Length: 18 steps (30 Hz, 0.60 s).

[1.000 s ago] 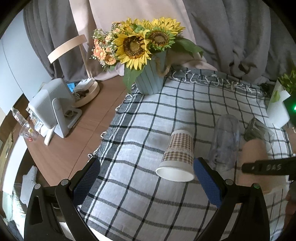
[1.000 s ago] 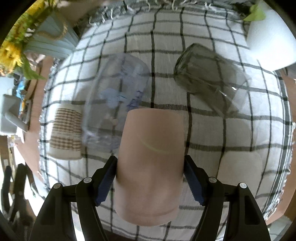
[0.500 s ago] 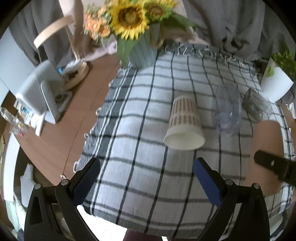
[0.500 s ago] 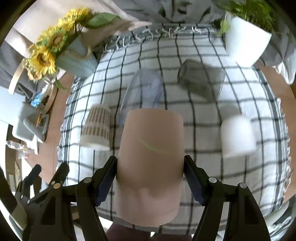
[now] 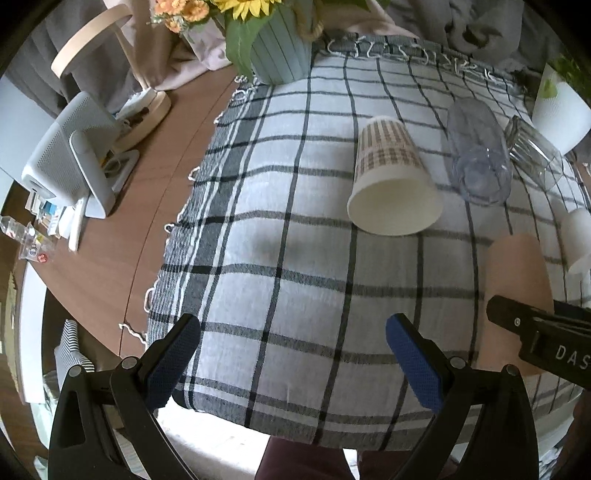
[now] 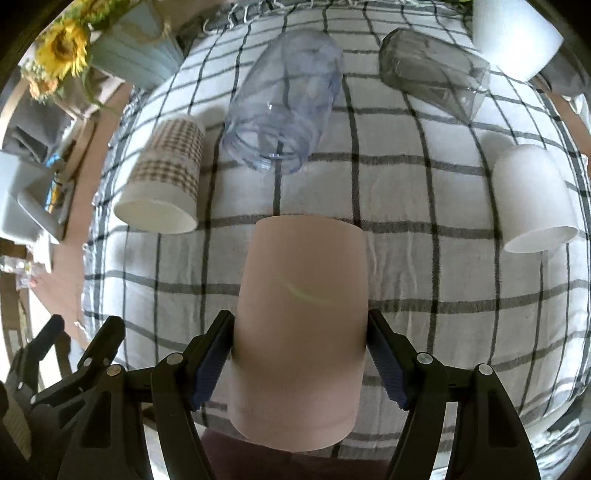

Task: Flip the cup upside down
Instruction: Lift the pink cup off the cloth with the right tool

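Observation:
My right gripper [image 6: 299, 354] is shut on a pink cup [image 6: 301, 317], held above the near part of the checked cloth [image 6: 424, 295]; the cup's far end points away from the camera. The pink cup also shows at the right of the left wrist view [image 5: 517, 291], with a right gripper finger [image 5: 543, 328] across it. My left gripper [image 5: 291, 347] is open and empty above the cloth's near edge. A plaid paper cup [image 5: 391, 181] [image 6: 166, 181], a clear plastic cup [image 6: 284, 99] [image 5: 476, 151], a dark glass [image 6: 432, 74] [image 5: 535, 151] and a white cup [image 6: 532, 199] lie on the cloth.
A blue vase of sunflowers [image 5: 280, 48] stands at the cloth's far left corner. A white plant pot [image 6: 513, 33] stands at the far right. On the wooden table [image 5: 122, 229] to the left are a white device [image 5: 70, 155] and a wooden lamp base [image 5: 144, 110].
Both grippers have lifted and pulled back toward the near edge of the table. The pink cup stays gripped in the right gripper. The cups on the cloth have not moved.

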Motion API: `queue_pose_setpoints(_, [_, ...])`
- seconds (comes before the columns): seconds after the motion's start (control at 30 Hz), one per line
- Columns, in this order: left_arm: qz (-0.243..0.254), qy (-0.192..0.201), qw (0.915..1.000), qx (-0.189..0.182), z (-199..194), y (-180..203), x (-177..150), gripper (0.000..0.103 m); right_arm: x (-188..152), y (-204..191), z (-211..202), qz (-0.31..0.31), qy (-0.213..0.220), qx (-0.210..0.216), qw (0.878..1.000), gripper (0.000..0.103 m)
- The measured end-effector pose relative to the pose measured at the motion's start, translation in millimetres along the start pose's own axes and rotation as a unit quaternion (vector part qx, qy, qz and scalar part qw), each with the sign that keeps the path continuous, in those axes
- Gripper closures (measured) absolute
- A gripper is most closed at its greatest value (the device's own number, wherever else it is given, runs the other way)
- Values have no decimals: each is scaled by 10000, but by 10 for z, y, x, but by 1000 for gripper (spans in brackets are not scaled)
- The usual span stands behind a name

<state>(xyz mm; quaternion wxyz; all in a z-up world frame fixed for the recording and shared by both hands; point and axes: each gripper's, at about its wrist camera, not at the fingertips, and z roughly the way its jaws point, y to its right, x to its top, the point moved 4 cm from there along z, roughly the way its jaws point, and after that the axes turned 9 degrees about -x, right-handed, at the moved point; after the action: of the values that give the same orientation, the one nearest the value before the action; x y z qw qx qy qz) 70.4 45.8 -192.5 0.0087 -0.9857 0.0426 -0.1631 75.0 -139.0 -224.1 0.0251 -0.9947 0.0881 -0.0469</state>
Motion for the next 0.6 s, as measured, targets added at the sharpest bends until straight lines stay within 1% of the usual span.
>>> queue_pose_setpoints(0.23, [17, -85, 10000, 36, 55, -8, -8, 1, 15, -66, 7, -123, 43, -105, 9999, 32])
queue_pose_setpoints(0.37, [78, -81, 9999, 12, 48, 21, 10, 1, 33, -59, 0, -123, 36, -87, 9999, 31])
queue_pose_setpoints(0.47, [129, -45, 9999, -17, -12, 40, 37, 1, 39, -19, -38, -27, 7, 20, 10000, 31])
queue_pose_setpoints(0.5, [156, 0, 9999, -37, -61, 54, 54, 0, 33, 6, -105, 53, 68, 68, 9999, 31])
queue_pose_setpoints(0.57, [229, 85, 9997, -83, -142, 97, 96, 0, 15, 60, -330, 137, 366, 198, 9990, 29])
queue_pose_setpoints(0.6, [271, 113, 9995, -141, -180, 127, 118, 1, 12, 90, -454, 196, 540, 248, 9980, 25])
